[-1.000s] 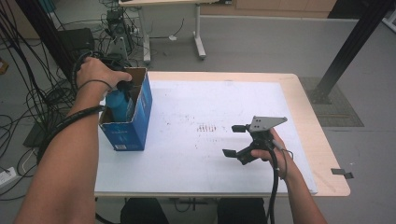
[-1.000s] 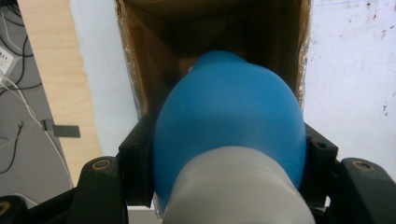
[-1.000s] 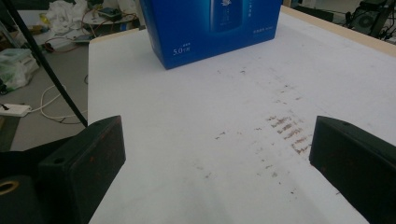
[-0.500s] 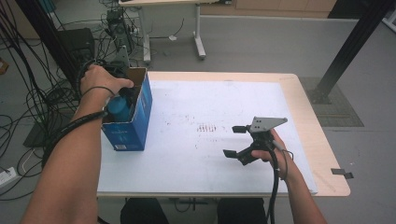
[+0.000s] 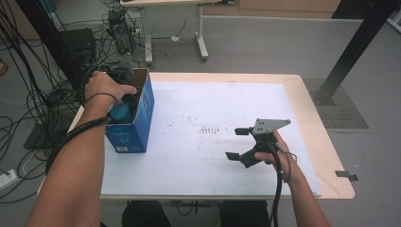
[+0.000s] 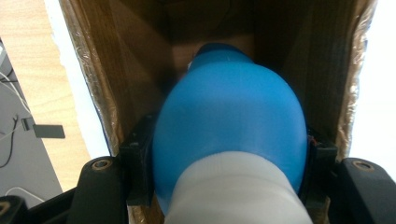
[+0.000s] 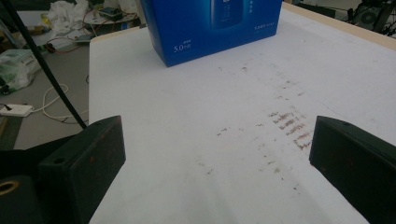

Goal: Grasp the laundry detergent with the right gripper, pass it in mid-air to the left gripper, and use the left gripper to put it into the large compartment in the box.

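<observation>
An open blue cardboard box (image 5: 130, 127) stands at the table's left side; its blue face (image 7: 210, 23) fills the top of the right gripper view. My left gripper (image 6: 229, 151) reaches into the box's brown interior, shut on a rounded blue object (image 6: 229, 116) with a white lower part. From above, the hand covers most of that gripper and the blue object (image 5: 120, 112) peeks out in the box mouth. My right gripper (image 5: 236, 143) is held over the right half of the white sheet, open, with nothing between its jaws (image 7: 217, 154).
A white sheet (image 5: 213, 104) covers the wooden table (image 5: 312, 123), with dark smudges (image 5: 210, 129) near its middle. Cables and equipment lie on the floor at left, another table's legs stand behind, and a black post rises at the far right.
My left hand has sunk lower, carrying the blue object deeper into the box. The right gripper has stayed where it was.
</observation>
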Motion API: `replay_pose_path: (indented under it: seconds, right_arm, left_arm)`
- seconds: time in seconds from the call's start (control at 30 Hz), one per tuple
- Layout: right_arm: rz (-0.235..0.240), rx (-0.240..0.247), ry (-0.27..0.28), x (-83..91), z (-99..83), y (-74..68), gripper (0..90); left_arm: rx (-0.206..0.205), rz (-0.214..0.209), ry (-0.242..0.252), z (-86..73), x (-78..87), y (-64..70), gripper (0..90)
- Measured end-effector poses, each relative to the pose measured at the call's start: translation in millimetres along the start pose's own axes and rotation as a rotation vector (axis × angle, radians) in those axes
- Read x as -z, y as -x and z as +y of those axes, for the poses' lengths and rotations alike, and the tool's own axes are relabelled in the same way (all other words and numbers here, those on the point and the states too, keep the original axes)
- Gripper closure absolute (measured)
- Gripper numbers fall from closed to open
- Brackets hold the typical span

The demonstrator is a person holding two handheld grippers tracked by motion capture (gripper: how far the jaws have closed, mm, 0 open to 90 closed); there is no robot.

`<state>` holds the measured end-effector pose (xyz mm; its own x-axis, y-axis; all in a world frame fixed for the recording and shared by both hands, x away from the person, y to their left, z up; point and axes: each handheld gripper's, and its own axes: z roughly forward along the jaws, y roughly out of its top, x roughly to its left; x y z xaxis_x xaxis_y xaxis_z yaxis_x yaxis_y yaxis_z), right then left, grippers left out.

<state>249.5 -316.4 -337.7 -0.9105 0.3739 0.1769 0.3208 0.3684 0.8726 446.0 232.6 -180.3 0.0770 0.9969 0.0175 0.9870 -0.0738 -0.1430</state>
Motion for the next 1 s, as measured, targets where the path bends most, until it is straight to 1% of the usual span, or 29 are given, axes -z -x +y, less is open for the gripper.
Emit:
replay_pose_path:
  seconds: [0.23,0.33,0.5,1.0]
  right_arm:
    - [0.001,0.001,-0.001,0.6,0.6,0.1,3.8]
    - [0.0,0.0,-0.001,0.6,1.0,0.0,3.8]
    - [0.001,0.0,0.0,0.3,0.8,-0.3,3.8]
    - [-0.001,-0.002,0.002,0.8,0.0,0.1,3.8]
  left_arm:
    - [-0.003,-0.01,-0.004,-0.2,-7.8,-2.6,37.6]
    - [-0.006,-0.008,-0.003,0.0,-11.0,-1.1,37.7]
    - [-0.011,0.0,-0.001,0.3,-11.1,2.4,37.6]
    - [-0.008,-0.003,-0.01,2.5,-11.7,2.0,37.6]
